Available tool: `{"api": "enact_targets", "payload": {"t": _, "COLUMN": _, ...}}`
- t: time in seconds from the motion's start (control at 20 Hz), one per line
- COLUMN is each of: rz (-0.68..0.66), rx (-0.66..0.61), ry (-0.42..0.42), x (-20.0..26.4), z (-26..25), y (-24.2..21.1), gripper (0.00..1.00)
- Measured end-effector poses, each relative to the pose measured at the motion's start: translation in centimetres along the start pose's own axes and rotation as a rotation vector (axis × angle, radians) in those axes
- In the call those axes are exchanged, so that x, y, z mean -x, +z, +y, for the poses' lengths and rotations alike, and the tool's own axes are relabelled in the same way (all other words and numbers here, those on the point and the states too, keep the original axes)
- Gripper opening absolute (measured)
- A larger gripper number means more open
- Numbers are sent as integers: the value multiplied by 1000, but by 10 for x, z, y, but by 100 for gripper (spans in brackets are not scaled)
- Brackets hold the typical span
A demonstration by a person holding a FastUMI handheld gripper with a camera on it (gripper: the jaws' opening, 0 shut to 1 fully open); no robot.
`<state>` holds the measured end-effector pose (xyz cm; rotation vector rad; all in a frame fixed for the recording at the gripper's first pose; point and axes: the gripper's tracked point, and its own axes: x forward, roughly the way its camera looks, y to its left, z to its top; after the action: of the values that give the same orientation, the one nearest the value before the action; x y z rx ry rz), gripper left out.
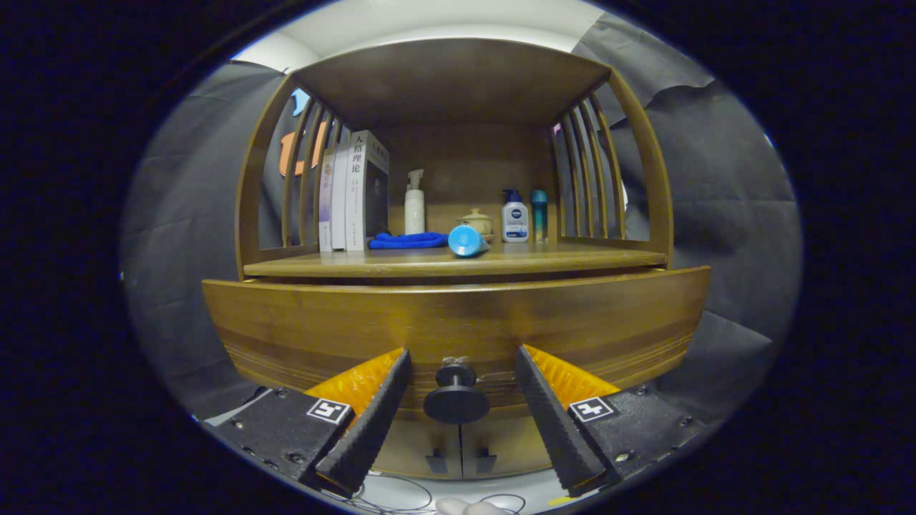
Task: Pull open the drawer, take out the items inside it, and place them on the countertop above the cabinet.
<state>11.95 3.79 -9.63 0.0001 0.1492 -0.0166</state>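
Observation:
A wooden cabinet stands close in front of me. Its wide drawer front (300, 325) spans the view, with a dark round knob (456, 400) at its middle. My gripper (462, 354) is open, one finger on each side of the knob and neither touching it. The fingertips (396, 372) reach almost to the drawer front. The drawer's inside is hidden. Just above the drawer lies the wooden countertop (587, 256), under a roofed shelf frame.
On the countertop stand several books (354, 193) at the left, a blue cloth (408, 240), a lying blue tube (466, 240), a white spray bottle (414, 204), a small lidded pot (476, 222) and two bottles (514, 218). Lower cabinet doors (461, 454) sit under the drawer, above loose cables on the floor.

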Motion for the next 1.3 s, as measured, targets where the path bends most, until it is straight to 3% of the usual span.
{"api": "enact_targets", "payload": {"t": 0.6, "rz": 16, "rx": 16, "ry": -3, "x": -52, "z": 1, "y": 5, "gripper": 97}}
{"api": "enact_targets", "payload": {"t": 1.3, "rz": 67, "rx": 10, "ry": -8, "x": -42, "z": -7, "y": 13, "gripper": 97}}
